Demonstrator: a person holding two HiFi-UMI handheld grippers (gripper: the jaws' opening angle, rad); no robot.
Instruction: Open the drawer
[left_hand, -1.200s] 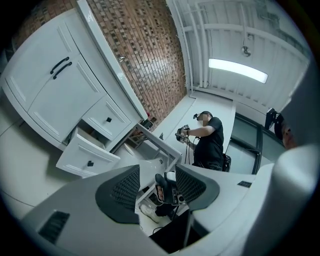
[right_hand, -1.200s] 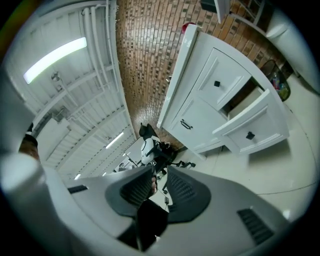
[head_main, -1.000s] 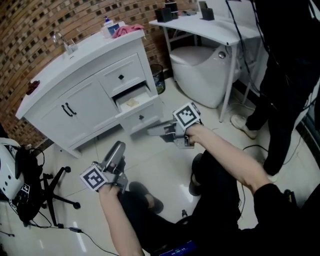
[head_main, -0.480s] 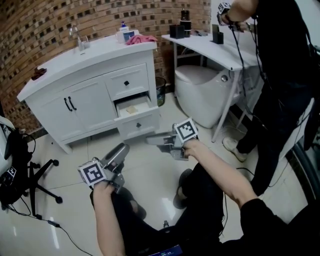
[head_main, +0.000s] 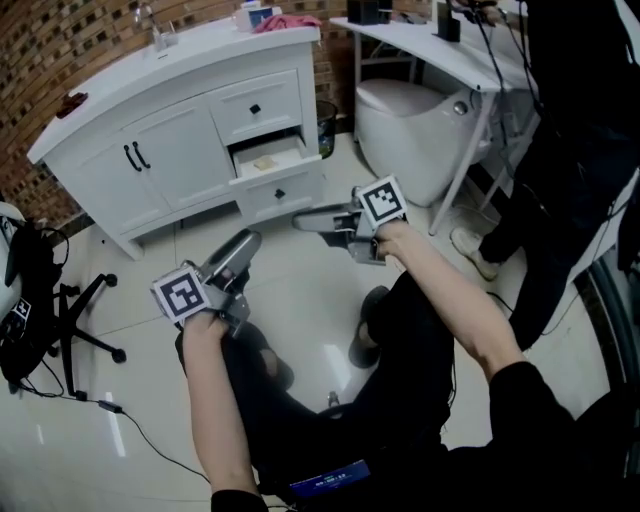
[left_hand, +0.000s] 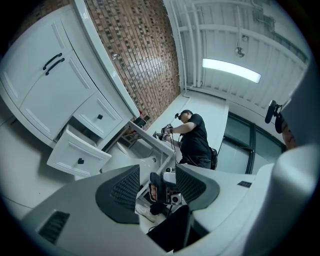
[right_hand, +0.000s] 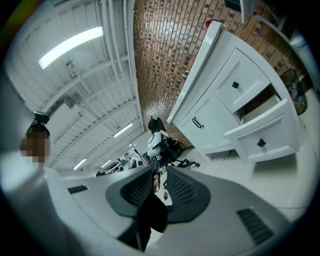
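Head view showed the middle drawer (head_main: 272, 162) standing open. Left tongs (head_main: 243, 240) and right tongs (head_main: 303, 221) hung released, empty, apart from it.

Mock bathroom set inside a lab: white vanity cabinet (head_main: 190, 150) with faucet (head_main: 150, 25), toilet (head_main: 410, 125), brick wall (head_main: 60, 50), glossy tiled floor (head_main: 300, 310). Lab side: work desk (head_main: 430, 50) with gear, office chair (head_main: 80, 330), loose floor cable (head_main: 130, 430), industrial ceiling strip light (left_hand: 231, 70).
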